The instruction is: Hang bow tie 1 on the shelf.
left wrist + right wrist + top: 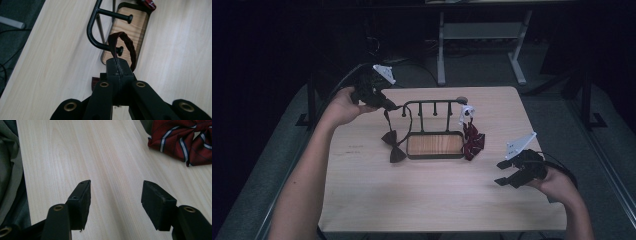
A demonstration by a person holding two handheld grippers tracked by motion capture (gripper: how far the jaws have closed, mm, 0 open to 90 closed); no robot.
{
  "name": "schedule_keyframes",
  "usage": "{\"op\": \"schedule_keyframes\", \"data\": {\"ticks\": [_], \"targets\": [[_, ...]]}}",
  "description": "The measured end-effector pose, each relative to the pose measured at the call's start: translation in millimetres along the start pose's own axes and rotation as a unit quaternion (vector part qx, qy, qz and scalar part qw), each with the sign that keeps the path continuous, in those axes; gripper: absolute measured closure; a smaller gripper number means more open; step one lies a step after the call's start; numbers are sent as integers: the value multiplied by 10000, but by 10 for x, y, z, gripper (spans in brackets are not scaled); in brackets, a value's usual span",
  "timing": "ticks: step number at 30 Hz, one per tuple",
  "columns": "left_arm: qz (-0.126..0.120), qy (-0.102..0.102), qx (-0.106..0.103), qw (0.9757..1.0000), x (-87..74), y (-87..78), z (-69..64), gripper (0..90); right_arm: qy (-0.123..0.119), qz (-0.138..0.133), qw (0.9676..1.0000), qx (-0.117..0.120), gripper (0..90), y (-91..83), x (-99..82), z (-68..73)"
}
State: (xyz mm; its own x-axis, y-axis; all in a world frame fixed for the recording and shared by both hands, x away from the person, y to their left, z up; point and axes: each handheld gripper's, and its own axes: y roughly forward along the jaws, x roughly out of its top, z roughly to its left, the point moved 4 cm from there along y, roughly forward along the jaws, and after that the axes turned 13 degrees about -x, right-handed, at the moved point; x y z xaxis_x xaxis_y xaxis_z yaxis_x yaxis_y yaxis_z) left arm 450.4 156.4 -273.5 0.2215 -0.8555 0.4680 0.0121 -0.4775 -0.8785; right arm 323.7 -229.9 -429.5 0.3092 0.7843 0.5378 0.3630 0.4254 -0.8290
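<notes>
We have the left gripper (388, 103) up near the far left corner of the desk (377, 200), its jaws clamped tight on the dark strap (125, 42) of a bow tie. In the left gripper view that strap loops up out of the closed jaws and curls over just by the lowest peg of the black rack (93, 30); whether it touches the peg, we cannot tell. From the high view the strap hangs down from the gripper, and the dark bow tie (393, 145) itself rests on the desk just off the left end of the rack, close beside its wooden base (435, 145).

The rack stands in the middle of the desk, toward the far edge, a black bar with pegs rising above the base. At its right end we see a red striped bow tie (473, 141) lying against the base, with a small white piece (466, 113) above it at the bar's right end.

Our right gripper (504, 173) hovers near the right edge of the desk, well apart from the rack. Its jaws stand wide with nothing but bare wood between them, and the red striped bow tie lies beyond them.
</notes>
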Motion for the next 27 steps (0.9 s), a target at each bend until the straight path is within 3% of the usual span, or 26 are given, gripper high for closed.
{"op": "schedule_keyframes", "data": {"ticks": [11, 27], "targets": [[214, -100, 60, 9997, 20, 103, 93, 897, 20, 6, 10000, -5, 404, -12, -19, -8], [223, -275, 46, 9994, -51, 171, 167, 892, 37, 35, 10000, 27, 403, 30, -45, -24]]}}
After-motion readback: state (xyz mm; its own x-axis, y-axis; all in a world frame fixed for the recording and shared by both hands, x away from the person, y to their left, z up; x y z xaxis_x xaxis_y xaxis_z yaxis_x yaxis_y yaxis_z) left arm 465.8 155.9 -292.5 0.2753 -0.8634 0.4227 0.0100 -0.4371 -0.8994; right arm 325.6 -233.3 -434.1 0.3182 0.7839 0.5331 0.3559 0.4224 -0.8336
